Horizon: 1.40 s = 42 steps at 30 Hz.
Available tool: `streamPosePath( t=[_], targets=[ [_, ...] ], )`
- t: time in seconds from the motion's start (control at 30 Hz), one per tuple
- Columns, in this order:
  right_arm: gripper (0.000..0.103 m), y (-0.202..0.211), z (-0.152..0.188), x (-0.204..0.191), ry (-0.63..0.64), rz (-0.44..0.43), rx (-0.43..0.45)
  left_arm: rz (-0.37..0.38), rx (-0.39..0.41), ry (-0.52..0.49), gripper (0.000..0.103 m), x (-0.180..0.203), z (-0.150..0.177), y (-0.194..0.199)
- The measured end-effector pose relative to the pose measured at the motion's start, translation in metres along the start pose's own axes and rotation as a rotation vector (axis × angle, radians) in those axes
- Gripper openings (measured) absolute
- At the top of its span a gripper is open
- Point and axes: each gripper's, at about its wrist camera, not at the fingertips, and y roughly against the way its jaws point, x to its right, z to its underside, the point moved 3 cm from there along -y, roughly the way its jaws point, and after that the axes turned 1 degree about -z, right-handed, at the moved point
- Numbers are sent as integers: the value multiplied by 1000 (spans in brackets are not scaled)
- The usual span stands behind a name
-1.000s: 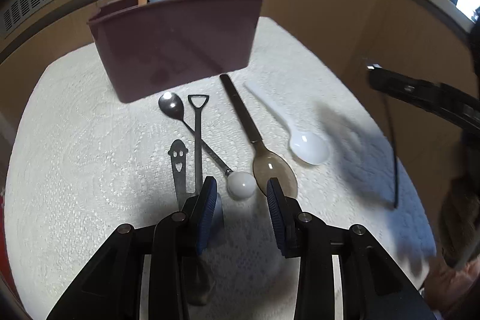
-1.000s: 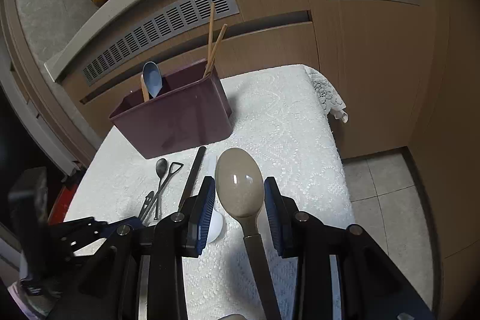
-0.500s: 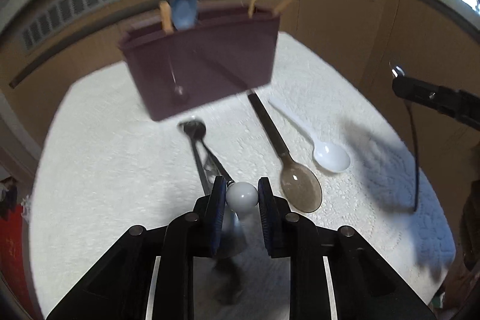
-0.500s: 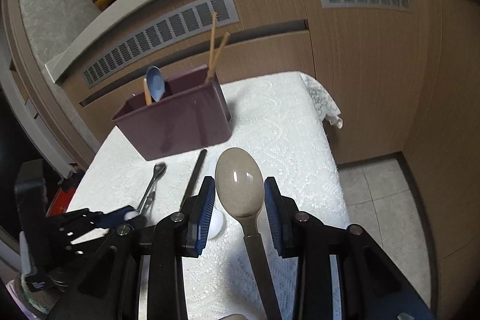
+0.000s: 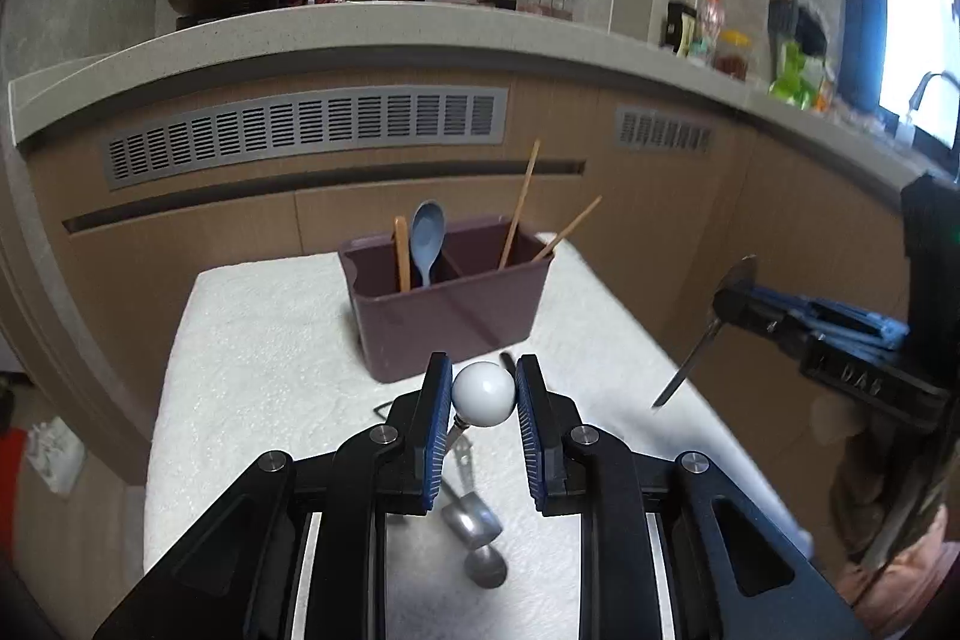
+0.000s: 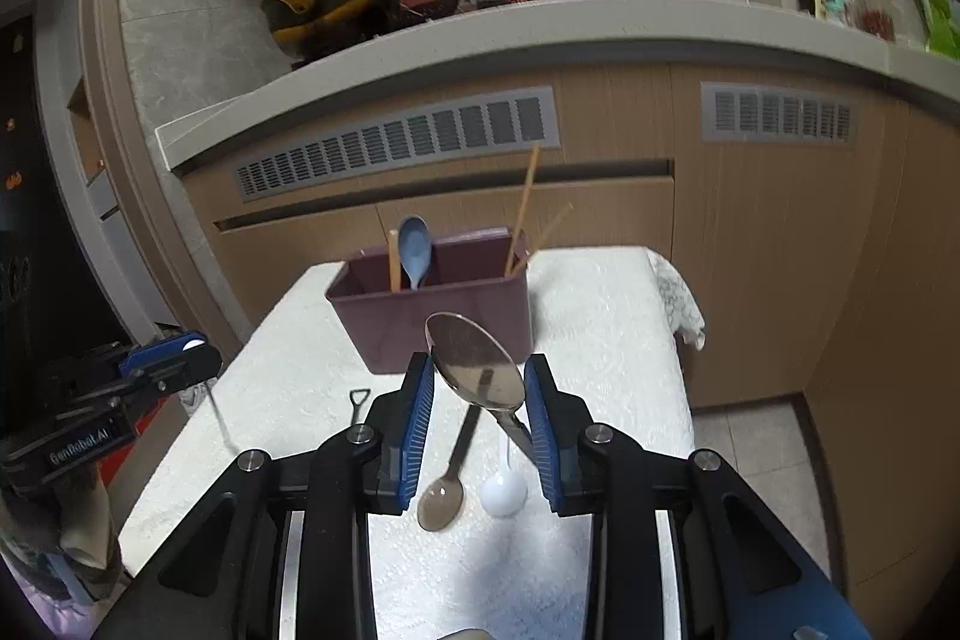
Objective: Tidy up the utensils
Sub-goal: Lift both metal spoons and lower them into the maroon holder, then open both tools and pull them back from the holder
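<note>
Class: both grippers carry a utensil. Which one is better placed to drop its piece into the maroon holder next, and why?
Probably the right gripper: its metal spoon sits bowl-up, lined up just before the maroon holder. The left gripper pinches the white-ball spoon by its ball, bowl hanging low toward the cloth, so it needs more lift.

Holding the left gripper (image 5: 483, 393) raised above the surface (image 5: 252, 340), blue pads (image 5: 437, 418) pressing on either side of the white ball end of a small spoon (image 5: 483, 394) that is hanging down beneath. Holding the right gripper (image 6: 479, 403) lifted likewise, facing forward, pads (image 6: 418, 430) clamping a metal spoon (image 6: 477, 363) with its bowl standing up between them.
</note>
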Motion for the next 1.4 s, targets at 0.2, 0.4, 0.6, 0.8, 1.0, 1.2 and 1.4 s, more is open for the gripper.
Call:
streamPosePath(
  t=[0.2,0.4,0.6,0.8,1.0,1.2,1.4],
  targets=[
    [28,13,-40,-17,42,-39,43,63,69,24,23,-2,-49,23],
    [28,25,-126,-23,59,-61,166,81,190,32,23,-6,-122,33],
    [28,-13,-173,-17,34,-64,180,139,225,57,23,-25,-163,4],
    [28,-72,-177,-14,32,-61,129,154,177,81,23,-42,-171,-51],
    [28,-132,-161,-14,37,-60,25,168,85,144,23,-63,-154,-107],
    [28,-179,-132,-10,31,-61,-77,162,-24,201,23,-78,-123,-154],
    [29,-212,-103,-7,42,-30,-174,155,-125,262,29,-90,-91,-188]
  ],
)
